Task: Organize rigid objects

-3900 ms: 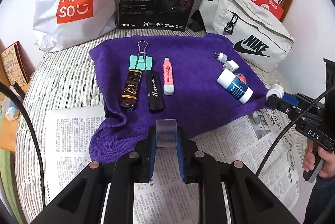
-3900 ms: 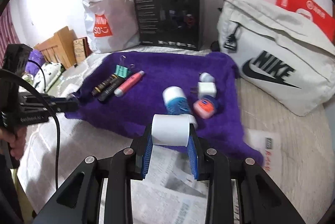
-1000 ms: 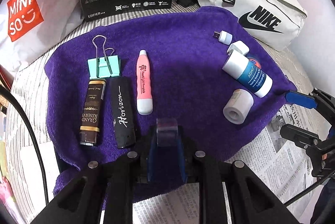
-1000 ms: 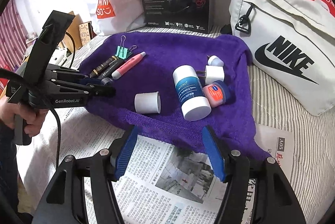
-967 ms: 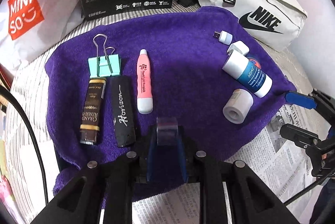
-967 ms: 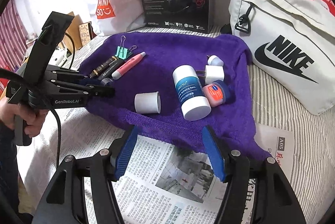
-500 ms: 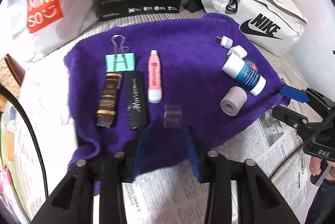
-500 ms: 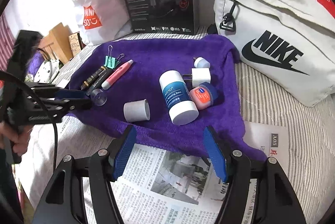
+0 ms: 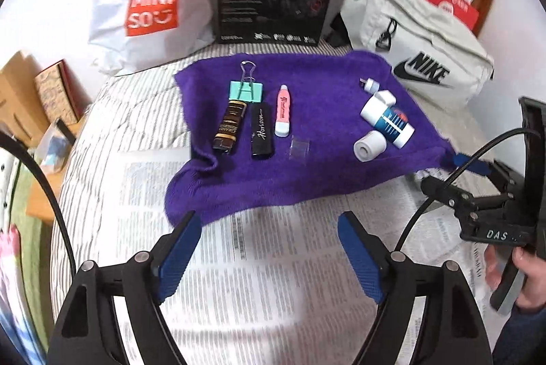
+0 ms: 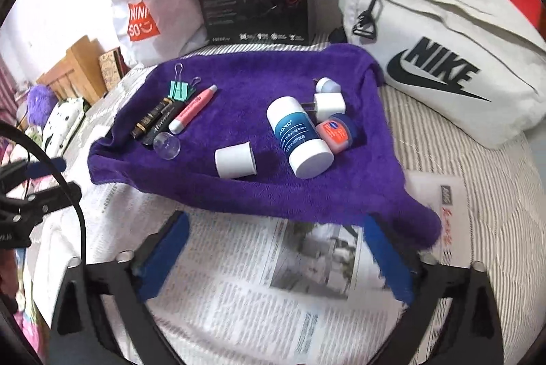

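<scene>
Orange-lidded jar (image 10: 336, 132) shows fully only beside the right claw's bottle (image 10: 298, 136).

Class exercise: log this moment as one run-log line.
left gripper: opening, empty | right gripper: opening, empty | clear cap, white cap: on purple towel

Bright, even light; fisheye-bent edges; foreground perhaps motion-blurred.

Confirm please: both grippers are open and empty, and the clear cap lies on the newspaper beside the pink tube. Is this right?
Not quite. The clear cap lies on the purple towel, not on the newspaper; the left wrist view shows it below the pink tube. Both the left gripper and right gripper are opening and empty.
</scene>
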A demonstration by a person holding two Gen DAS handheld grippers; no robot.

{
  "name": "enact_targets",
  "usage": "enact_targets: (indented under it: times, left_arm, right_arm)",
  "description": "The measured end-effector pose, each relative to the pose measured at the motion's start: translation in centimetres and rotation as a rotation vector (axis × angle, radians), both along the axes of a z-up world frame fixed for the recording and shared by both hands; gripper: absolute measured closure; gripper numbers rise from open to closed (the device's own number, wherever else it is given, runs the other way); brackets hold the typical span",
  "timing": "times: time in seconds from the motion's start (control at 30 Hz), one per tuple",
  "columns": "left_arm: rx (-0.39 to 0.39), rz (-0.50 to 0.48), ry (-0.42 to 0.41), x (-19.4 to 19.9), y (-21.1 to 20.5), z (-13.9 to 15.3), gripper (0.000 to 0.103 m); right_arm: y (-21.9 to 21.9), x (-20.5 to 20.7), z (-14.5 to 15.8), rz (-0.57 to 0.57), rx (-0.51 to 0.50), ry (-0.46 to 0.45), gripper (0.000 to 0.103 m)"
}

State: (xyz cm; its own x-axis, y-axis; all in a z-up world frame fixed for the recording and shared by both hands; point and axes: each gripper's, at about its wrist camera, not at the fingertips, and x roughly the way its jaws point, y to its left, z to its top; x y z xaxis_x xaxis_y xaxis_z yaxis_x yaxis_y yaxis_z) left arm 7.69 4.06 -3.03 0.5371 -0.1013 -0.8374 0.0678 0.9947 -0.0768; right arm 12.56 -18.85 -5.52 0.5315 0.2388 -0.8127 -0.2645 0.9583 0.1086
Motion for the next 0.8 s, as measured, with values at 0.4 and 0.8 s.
enact_targets:
  times: [0.4, 0.8]
  left_arm:
    - [0.003, 0.059, -0.053, -4.1, -0.7, 2.2, 0.009]
    - [0.031, 0.073, -0.075, -6.1, -1.3, 2.8, 0.009]
  right_arm:
    - [-1.9, -6.7, 4.0, -0.071, -0.031, -0.042, 0.000]
    - [-3.7, -10.3, 5.3, -0.155, -0.014, -0.045, 0.000]
